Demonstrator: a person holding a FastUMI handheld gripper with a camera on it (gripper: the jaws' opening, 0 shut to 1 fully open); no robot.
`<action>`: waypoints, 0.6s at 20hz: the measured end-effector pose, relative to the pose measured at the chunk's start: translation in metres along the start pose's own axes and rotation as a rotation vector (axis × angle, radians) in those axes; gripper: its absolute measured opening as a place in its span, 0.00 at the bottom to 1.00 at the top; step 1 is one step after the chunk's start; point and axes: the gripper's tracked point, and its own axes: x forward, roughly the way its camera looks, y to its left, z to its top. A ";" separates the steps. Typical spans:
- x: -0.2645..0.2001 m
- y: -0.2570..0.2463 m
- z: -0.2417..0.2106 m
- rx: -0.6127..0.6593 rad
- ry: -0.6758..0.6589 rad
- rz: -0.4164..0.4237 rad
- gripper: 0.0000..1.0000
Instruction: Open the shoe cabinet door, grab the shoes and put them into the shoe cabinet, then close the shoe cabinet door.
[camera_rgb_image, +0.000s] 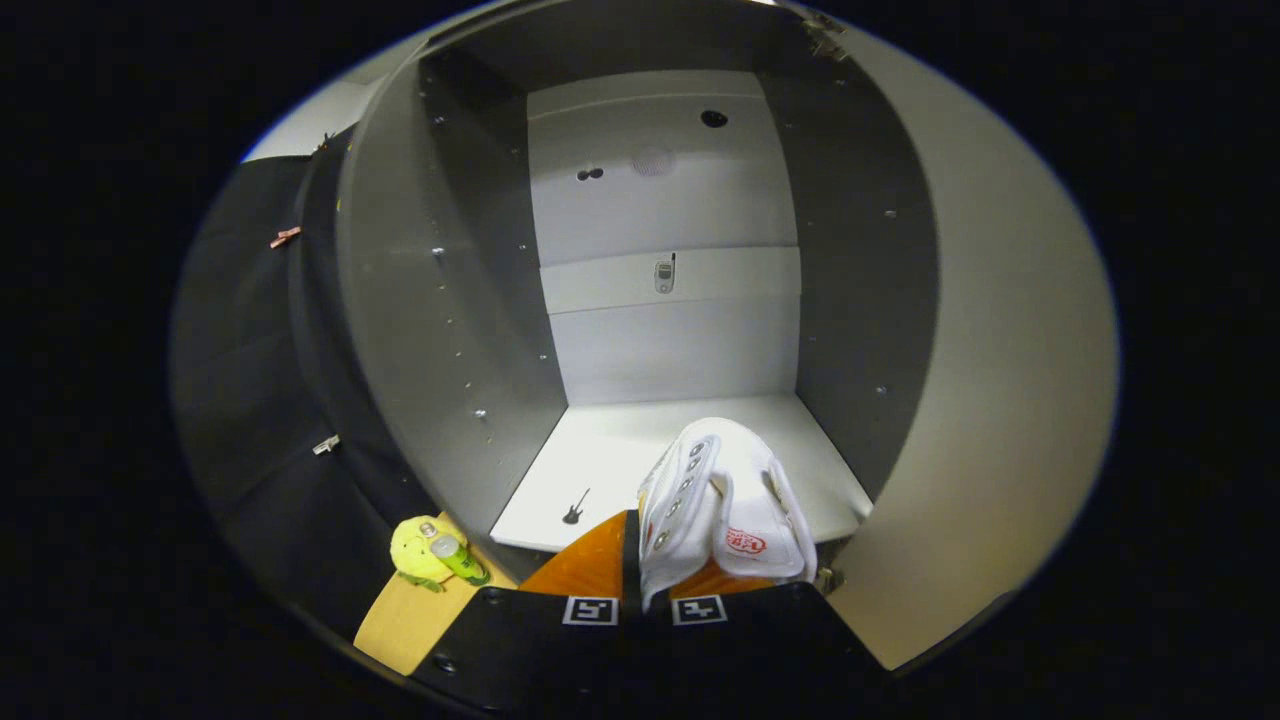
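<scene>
one white shoe (722, 505) is being held between the two orange fingers (585, 565) of the gripper (645, 580), which are being pressed against its sides, so the tool is being kept clenched on the shoe. the shoe is being carried toe-forward, its lace eyelets being shown along the left side and a red mark on the right side panel. the toe is being held over the front part of the white shelf (610, 455) inside the shoe cabinet (420, 300); whether the sole is touching the shelf cannot be told. the cabinet is being shown open, with grey side walls, a pale back wall and the opened door (1000, 380) being seen to the right of the shoe. one small guitar-shaped mark (574, 508) is being shown on the shelf, just left of the fingers. one small phone-shaped mark (664, 274) is being shown on a horizontal strip of the back wall, beyond the shoe. outside the cabinet, to the left of the fingers, one yellow-green soft item (420, 550) with a small green bottle (455, 558) lying on it is being shown on a light wooden surface (410, 620).
</scene>
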 end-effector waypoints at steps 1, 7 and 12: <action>0.018 -0.002 0.006 -0.019 -0.008 -0.007 0.05; 0.114 -0.006 0.012 -0.115 0.022 -0.020 0.05; 0.158 -0.018 0.010 -0.213 0.039 -0.057 0.05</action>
